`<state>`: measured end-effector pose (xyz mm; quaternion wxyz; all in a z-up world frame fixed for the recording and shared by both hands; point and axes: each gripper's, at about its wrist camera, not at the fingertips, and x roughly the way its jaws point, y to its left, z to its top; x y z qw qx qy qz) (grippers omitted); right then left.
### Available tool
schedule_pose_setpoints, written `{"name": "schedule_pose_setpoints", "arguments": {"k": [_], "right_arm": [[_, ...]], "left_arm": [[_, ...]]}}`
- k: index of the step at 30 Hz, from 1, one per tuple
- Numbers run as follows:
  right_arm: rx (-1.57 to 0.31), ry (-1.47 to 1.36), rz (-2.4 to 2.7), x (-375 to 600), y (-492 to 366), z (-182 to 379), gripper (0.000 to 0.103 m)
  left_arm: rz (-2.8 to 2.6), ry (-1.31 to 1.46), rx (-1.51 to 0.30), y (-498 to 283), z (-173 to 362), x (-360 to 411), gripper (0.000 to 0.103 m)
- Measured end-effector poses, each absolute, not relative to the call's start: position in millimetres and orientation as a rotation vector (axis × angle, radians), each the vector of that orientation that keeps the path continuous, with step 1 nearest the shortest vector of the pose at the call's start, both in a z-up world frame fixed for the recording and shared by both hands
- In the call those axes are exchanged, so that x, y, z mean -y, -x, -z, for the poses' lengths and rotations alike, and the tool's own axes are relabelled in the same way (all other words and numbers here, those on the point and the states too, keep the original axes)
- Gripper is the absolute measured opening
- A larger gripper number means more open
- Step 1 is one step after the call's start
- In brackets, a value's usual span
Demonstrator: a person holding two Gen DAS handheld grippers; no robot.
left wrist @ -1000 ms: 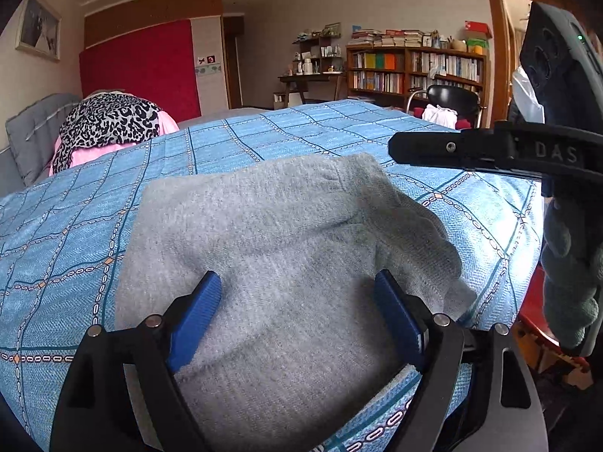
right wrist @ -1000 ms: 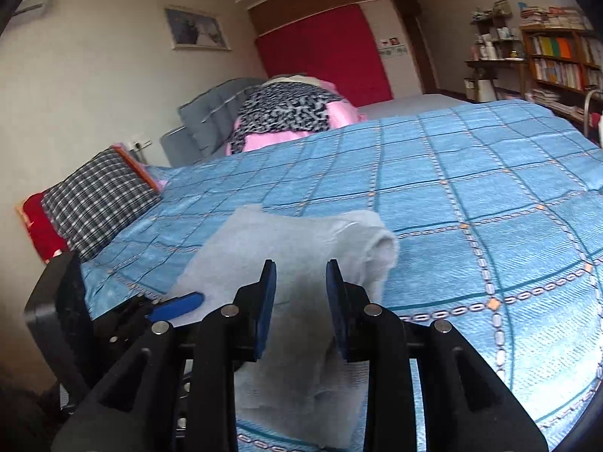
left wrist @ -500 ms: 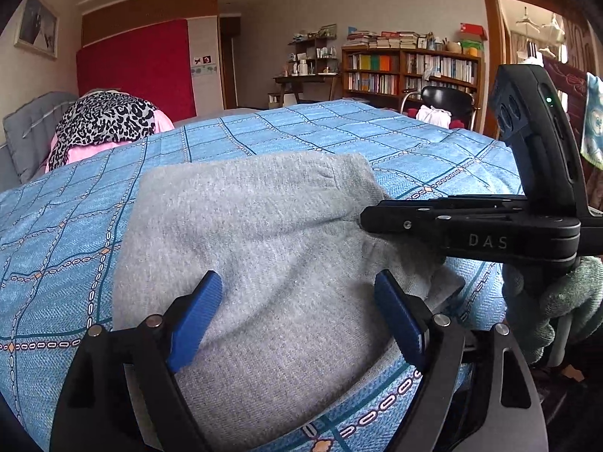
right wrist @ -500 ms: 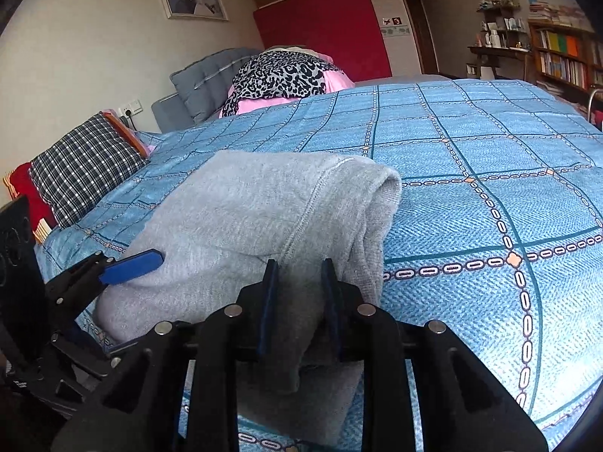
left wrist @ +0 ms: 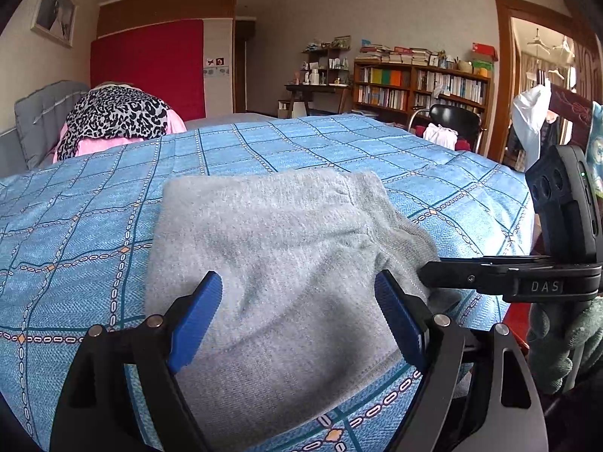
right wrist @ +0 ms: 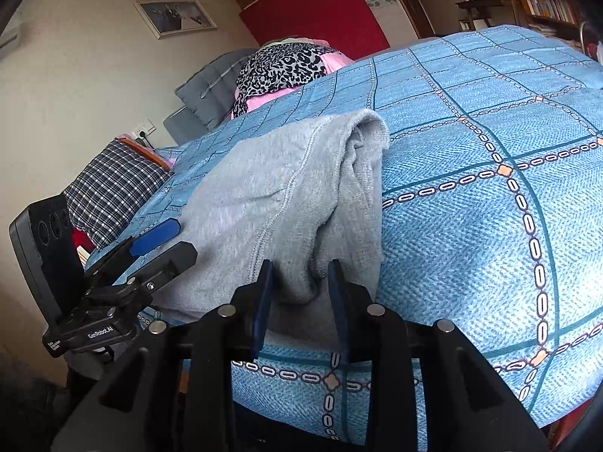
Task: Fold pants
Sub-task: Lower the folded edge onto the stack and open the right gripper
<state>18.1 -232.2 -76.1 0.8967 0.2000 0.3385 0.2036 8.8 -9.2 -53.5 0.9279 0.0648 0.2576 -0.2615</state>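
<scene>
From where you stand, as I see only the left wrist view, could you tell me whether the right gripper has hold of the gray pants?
Observer: The right gripper sits at the near edge of the gray pants. Fabric shows between its slightly parted fingers, but I cannot tell if it pinches.
Operator: Is the pants' right edge neat?
Observer: No, the layers there bunch loosely.
Operator: What lies beyond the left gripper?
Observer: A plaid pillow sits past the left gripper.
</scene>
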Motion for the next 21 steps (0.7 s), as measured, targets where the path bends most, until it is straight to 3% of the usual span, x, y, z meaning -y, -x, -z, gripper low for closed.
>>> {"name": "schedule_pose_setpoints", "arguments": {"k": [3, 4, 5, 8, 13, 21], "right_arm": [[-0.699, -0.399, -0.426, 228, -18, 74, 0.042], [-0.694, -0.384, -0.409, 228, -17, 73, 0.036], [-0.689, -0.363, -0.394, 227, -17, 71, 0.021], [-0.628, -0.336, -0.382, 229, -10, 53, 0.009], [-0.533, -0.264, -0.296, 240, -4, 23, 0.007], [-0.661, -0.292, -0.277, 246, -14, 76, 0.007]], "left_arm": [[0.510, -0.127, -0.530, -13, 53, 3, 0.082], [0.505, -0.125, -0.533, -15, 53, 1, 0.082], [0.501, -0.122, -0.537, -17, 53, 1, 0.082], [0.495, -0.121, -0.539, -19, 53, -1, 0.082], [0.512, -0.119, -0.504, -19, 43, 3, 0.082], [0.561, -0.226, -0.531, -17, 63, 32, 0.082]]}}
